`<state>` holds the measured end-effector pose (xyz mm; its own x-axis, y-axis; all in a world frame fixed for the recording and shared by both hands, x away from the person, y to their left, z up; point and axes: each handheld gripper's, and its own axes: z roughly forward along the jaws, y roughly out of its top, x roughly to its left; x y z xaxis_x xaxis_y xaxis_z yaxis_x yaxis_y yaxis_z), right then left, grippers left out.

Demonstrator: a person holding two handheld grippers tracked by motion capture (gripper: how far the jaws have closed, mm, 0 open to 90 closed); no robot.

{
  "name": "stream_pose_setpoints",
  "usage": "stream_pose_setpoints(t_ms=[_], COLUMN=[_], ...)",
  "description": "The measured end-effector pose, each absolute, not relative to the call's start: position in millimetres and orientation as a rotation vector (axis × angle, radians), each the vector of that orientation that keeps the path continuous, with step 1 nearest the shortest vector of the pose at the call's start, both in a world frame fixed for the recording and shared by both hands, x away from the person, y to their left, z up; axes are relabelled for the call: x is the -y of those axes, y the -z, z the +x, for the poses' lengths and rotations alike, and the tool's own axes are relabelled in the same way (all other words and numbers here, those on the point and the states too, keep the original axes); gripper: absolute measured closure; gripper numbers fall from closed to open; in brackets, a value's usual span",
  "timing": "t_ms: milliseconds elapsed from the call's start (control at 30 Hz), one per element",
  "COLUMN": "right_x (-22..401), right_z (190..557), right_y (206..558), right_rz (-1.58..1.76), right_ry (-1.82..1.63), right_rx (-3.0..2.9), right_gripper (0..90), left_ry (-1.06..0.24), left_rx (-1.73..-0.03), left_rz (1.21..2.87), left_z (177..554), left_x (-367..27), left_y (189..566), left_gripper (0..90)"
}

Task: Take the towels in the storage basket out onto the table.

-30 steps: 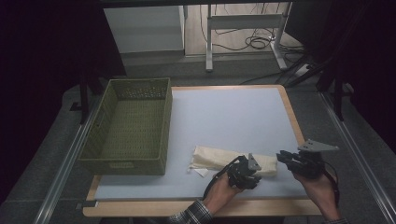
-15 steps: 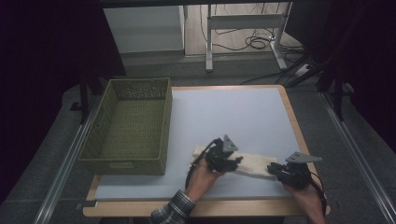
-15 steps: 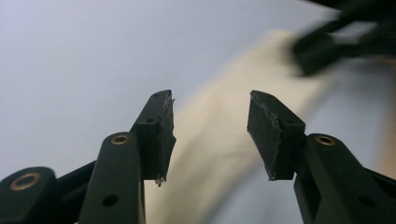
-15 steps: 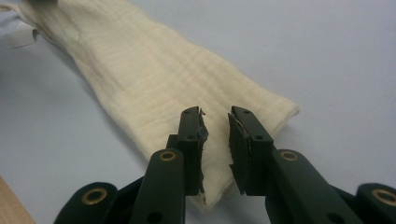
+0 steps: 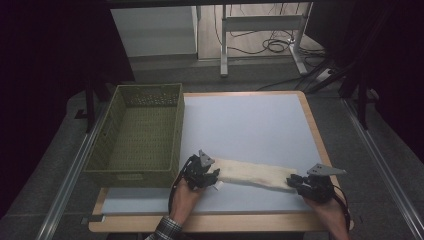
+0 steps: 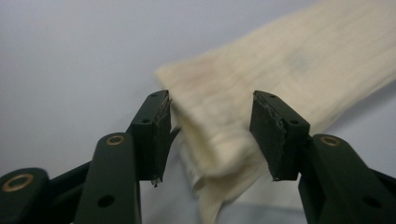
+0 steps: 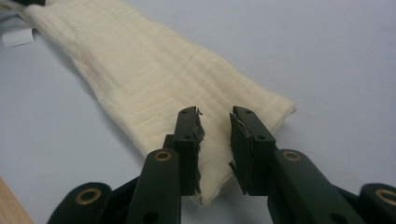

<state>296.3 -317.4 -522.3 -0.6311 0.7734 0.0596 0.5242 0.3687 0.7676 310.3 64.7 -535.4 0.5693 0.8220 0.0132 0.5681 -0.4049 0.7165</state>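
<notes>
A folded cream cloth (image 5: 252, 173) lies stretched flat across the lower middle of the high view, on the pale blue tabletop (image 5: 245, 125). The left gripper (image 5: 214, 174) sits at the cloth's left end; its fingers (image 6: 150, 133) have just been opening and stand spread on either side of the bunched cloth end, no longer pressing it. The right gripper (image 5: 291, 182) is at the cloth's right end, its fingers (image 7: 189, 140) apart with a narrow gap over the cloth's corner, not pinching it. A green woven basket (image 5: 120, 170) stands at the left of the frame, just beside the left gripper.
</notes>
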Motion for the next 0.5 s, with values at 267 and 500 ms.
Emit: stream_pose_setpoints(t_ms=[267,500], right_x=[317,320], right_z=[297,298], right_y=[521,508], right_rz=[1.154,1.133], right_ry=[-1.126,-1.123], right_rx=[-2.337,-2.319], right_gripper=[70.3,68.1], left_ry=[-0.459,-0.509], left_rx=[-1.132,-1.152], left_rz=[2.054,2.064], left_z=[308,301], left_x=[-71,-67], left_y=[539,535], left_gripper=[43.3,43.8])
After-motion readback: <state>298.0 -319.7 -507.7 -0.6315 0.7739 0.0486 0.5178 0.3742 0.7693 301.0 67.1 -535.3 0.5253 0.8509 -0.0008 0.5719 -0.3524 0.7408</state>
